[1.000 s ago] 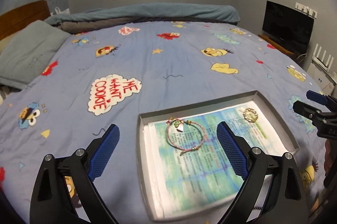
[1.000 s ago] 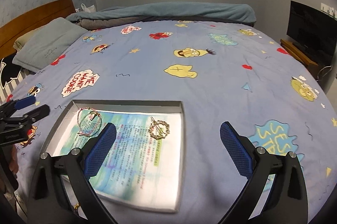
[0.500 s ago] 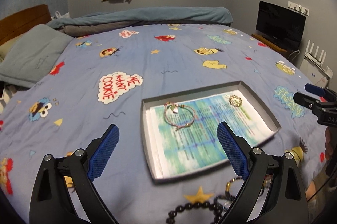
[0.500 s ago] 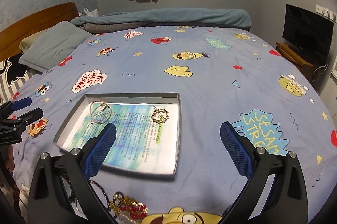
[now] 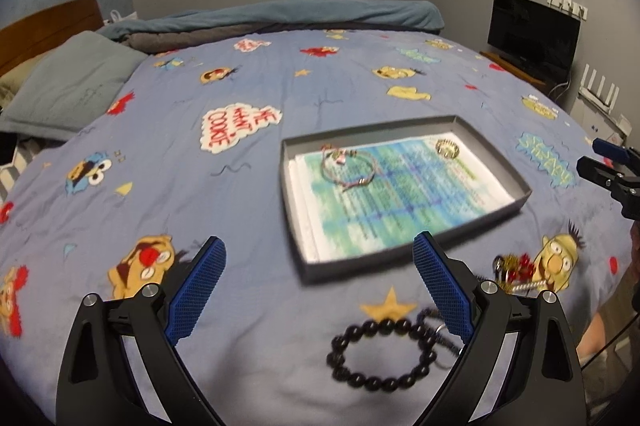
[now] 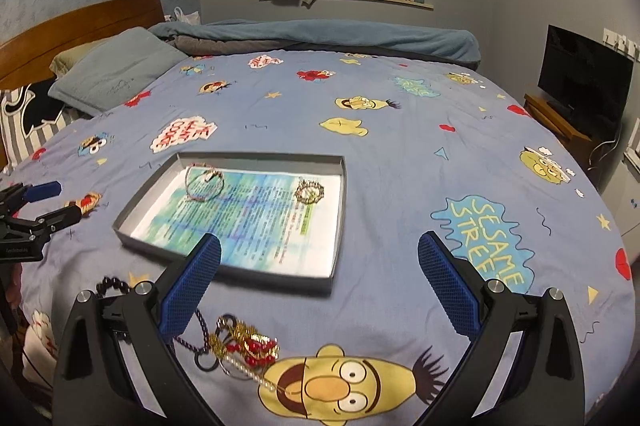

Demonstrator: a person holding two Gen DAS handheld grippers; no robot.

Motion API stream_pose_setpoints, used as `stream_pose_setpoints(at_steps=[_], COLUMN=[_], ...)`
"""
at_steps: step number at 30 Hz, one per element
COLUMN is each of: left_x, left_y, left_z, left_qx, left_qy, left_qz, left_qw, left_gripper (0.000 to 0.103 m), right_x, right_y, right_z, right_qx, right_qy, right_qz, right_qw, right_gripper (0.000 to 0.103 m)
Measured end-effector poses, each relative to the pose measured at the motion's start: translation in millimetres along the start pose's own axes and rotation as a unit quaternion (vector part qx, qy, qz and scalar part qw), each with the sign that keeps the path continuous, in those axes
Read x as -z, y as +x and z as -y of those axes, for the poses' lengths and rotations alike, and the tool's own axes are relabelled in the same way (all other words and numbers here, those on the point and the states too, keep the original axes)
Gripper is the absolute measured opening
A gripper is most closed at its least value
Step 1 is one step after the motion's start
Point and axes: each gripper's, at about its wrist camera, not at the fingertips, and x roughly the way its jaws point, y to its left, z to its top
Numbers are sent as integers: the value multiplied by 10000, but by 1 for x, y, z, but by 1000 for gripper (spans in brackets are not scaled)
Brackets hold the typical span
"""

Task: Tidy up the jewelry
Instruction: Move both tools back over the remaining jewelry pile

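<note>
A grey tray (image 5: 504,142) lined with printed paper lies on the bed; it also shows in the right wrist view (image 6: 132,210). In it lie a pink cord bracelet (image 5: 346,168) (image 6: 204,184) and a gold ring-shaped piece (image 5: 447,148) (image 6: 309,192). On the sheet in front of the tray lie a black bead bracelet (image 5: 380,352), a dark cord with rings (image 6: 200,340) and a gold and red piece (image 5: 516,268) (image 6: 250,344). My left gripper (image 5: 320,290) is open and empty above the beads. My right gripper (image 6: 320,290) is open and empty, near the gold and red piece.
The bed has a blue cartoon-print sheet (image 6: 400,154). A grey pillow (image 5: 68,86) lies at the far left, a rolled blanket (image 5: 280,16) at the back. A TV (image 6: 584,78) stands at the right. The other gripper shows at each view's edge (image 5: 612,170) (image 6: 28,214).
Both grippers have pulled back and up from the tray. The loose jewelry on the sheet in front of the tray has come into view. Both stay open.
</note>
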Motion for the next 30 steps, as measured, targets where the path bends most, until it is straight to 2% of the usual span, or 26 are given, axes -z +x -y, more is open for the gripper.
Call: stream_pose_setpoints(at_steps=[9,17,22,30], left_x=[33,69,84,95], left_y=[-1,17,22,28], left_z=[-2,5,6,7], left_qx=[24,-39,45,88], left_qy=[71,172,62,38], left_qz=[-182,-474,-547,-598], left_qw=[9998,9987,9985,9982], left_gripper=[94,94,94,92], right_x=[38,68,90,98], right_y=[5,13,17,33], right_z=[-4,-6,-13,-23], right_qx=[-139,-108,-157,-299], right_qy=[-34,-136,-229,-149], right_qz=[-355,-537,-636,-738], right_qw=[9993,9984,9976,9967], right_gripper=[97,97,97,97])
